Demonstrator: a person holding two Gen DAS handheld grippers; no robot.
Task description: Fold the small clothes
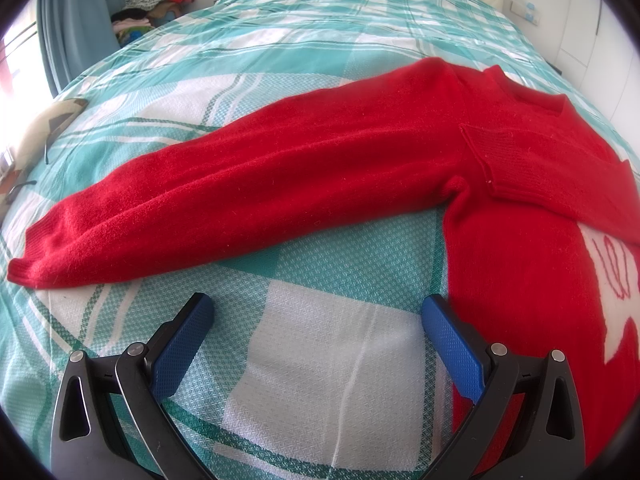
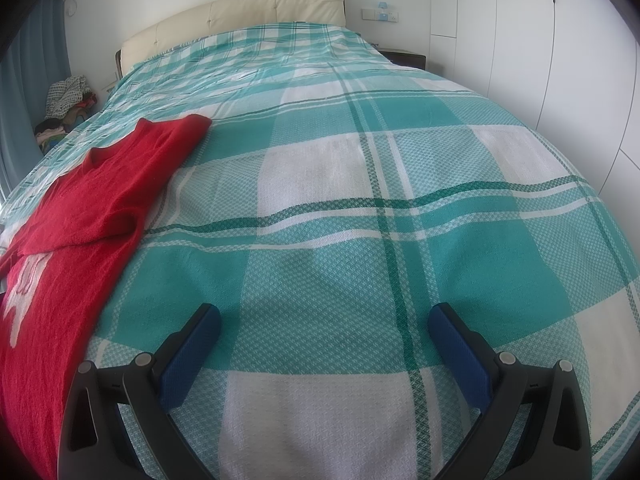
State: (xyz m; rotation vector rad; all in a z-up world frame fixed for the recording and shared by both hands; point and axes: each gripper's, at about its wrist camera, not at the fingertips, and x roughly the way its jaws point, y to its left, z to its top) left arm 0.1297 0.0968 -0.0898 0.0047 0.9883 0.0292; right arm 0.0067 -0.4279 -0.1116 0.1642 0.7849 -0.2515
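While the red sweater (image 1: 360,168) lies flat on the bed (image 2: 360,184), both grippers hang above the checked teal and white cover with nothing in them. The left gripper (image 1: 318,312) has its blue-padded fingers (image 1: 452,344) spread wide; its right finger sits just beside the sweater's side edge, and bare cover shows between the two. One sleeve (image 1: 200,208) stretches out straight toward the left edge of the bed, its cuff lying flat. The other sleeve is folded back across the chest, its ribbed cuff (image 1: 520,160) resting below the neckline. A white pattern (image 1: 616,288) shows on the front of the sweater.

The right gripper (image 2: 324,320) is also wide open, over a plain stretch of cover, well apart from the sweater, which lies off to its left. At the far end of the bed stands a cream headboard (image 2: 240,20). A heap of clothes (image 2: 68,96) sits beyond the bed's far left corner, near a blue curtain (image 1: 76,20).
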